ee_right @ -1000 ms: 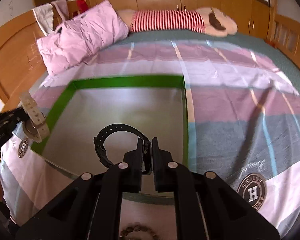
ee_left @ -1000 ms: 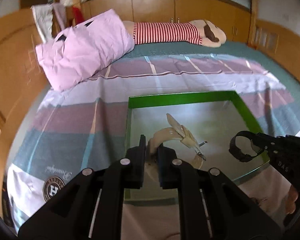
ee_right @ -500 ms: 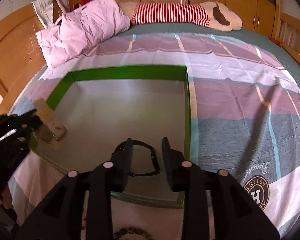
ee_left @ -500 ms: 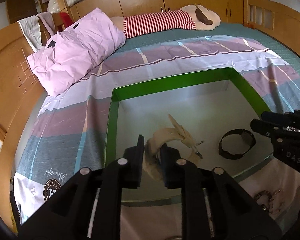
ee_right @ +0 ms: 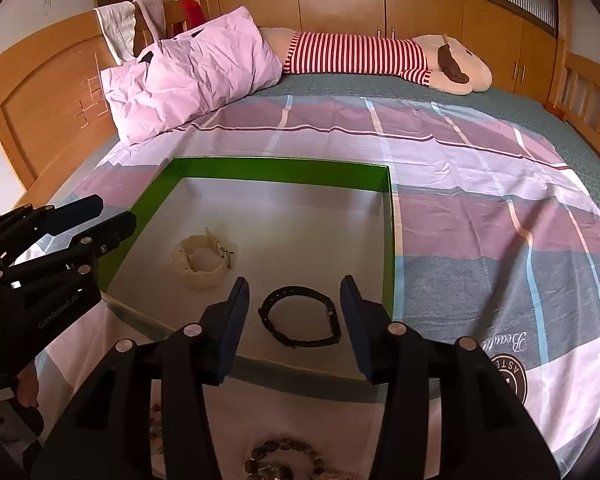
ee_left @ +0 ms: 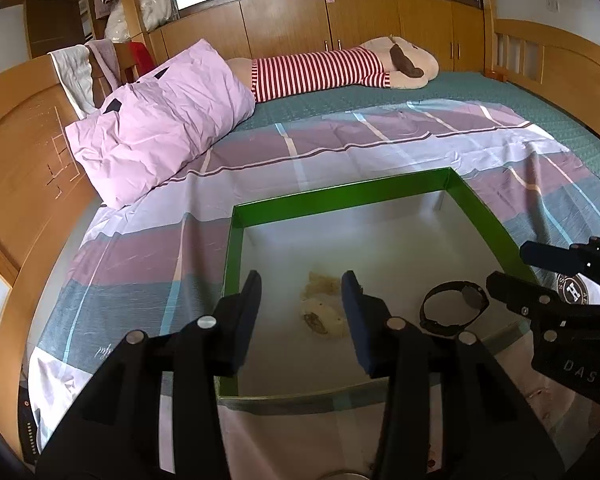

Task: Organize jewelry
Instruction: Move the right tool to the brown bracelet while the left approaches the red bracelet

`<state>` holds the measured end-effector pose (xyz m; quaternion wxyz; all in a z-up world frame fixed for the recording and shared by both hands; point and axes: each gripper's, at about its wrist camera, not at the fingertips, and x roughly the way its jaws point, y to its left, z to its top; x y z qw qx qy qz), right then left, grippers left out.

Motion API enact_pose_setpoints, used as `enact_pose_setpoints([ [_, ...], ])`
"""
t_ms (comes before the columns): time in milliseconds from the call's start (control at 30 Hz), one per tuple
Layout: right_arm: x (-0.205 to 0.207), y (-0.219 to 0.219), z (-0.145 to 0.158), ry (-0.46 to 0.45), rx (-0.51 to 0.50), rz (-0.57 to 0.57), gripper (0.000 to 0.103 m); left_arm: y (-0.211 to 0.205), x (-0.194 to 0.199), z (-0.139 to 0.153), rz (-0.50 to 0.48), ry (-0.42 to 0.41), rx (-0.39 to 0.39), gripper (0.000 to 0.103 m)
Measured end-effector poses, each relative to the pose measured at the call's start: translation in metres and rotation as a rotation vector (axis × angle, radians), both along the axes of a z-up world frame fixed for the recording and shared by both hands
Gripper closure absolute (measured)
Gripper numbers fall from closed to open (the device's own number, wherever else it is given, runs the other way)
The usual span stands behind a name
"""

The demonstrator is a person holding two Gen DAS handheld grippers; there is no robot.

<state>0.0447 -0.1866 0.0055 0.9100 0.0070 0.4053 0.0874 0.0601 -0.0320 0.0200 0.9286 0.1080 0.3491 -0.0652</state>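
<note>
A green-walled box [ee_left: 340, 198] [ee_right: 284, 172] with a white floor lies on the bed. A beige watch [ee_left: 323, 312] [ee_right: 200, 261] lies on the box floor at the left. A black watch [ee_left: 454, 307] [ee_right: 300, 316] lies on the floor at the front right. My left gripper [ee_left: 302, 300] is open and empty, raised above the beige watch; it also shows in the right wrist view [ee_right: 100, 220]. My right gripper [ee_right: 294, 304] is open and empty above the black watch; it shows in the left wrist view [ee_left: 516, 268]. A beaded bracelet [ee_right: 284, 460] lies on the sheet below the right gripper.
A striped bedsheet [ee_right: 480, 184] covers the bed. A pink pillow [ee_left: 160, 120] lies at the back left and a striped plush toy [ee_left: 340, 68] along the far edge. A wooden headboard [ee_left: 24, 152] stands at the left.
Both grippers opened and let go of their watches, which now lie on the box floor. Both grippers have drawn back and up from the box.
</note>
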Motion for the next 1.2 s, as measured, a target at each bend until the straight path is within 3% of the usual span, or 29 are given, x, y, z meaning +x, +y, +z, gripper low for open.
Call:
enact_pose_setpoints([
  [367, -0.024, -0.015, 0.010, 0.015, 0.060, -0.019, 0.055, -0.001, -0.006, 0.002, -0.011, 0.011, -0.012, 0.056],
  [600, -0.046, -0.026, -0.004, 0.105, 0.079, -0.028, 0.055, 0.001, -0.030, -0.007, -0.036, 0.054, 0.012, 0.055],
  [667, -0.051, -0.023, -0.012, 0.137, 0.046, -0.007, 0.055, -0.002, -0.037, -0.008, -0.043, 0.053, 0.022, 0.055],
  [833, -0.054, -0.001, -0.059, 0.320, -0.075, 0.082, 0.055, -0.005, -0.060, -0.008, -0.061, 0.052, -0.019, 0.051],
  [900, -0.056, 0.008, -0.074, 0.342, -0.161, 0.097, 0.055, -0.003, -0.067, -0.020, -0.067, 0.096, -0.017, 0.049],
  [967, -0.056, 0.009, -0.082, 0.366, -0.168, 0.103, 0.055, 0.001, -0.068, -0.031, -0.065, 0.152, -0.019, 0.049],
  [1033, -0.056, 0.008, -0.087, 0.389, -0.161, 0.104, 0.056, 0.018, -0.058, -0.046, -0.030, 0.264, -0.084, 0.049],
  [1067, -0.056, 0.009, -0.088, 0.388, -0.161, 0.107, 0.069, 0.032, -0.049, -0.052, 0.018, 0.326, -0.131, 0.050],
  [1100, -0.057, 0.009, -0.087, 0.379, -0.154, 0.114, 0.090, 0.044, -0.042, -0.056, 0.051, 0.364, -0.169, 0.050],
  [1133, -0.058, 0.009, -0.084, 0.374, -0.132, 0.124, 0.096, 0.054, -0.038, -0.059, 0.078, 0.386, -0.201, 0.050],
  [1200, -0.059, 0.007, -0.076, 0.340, -0.083, 0.120, 0.096, 0.067, -0.034, -0.061, 0.123, 0.403, -0.236, 0.050],
])
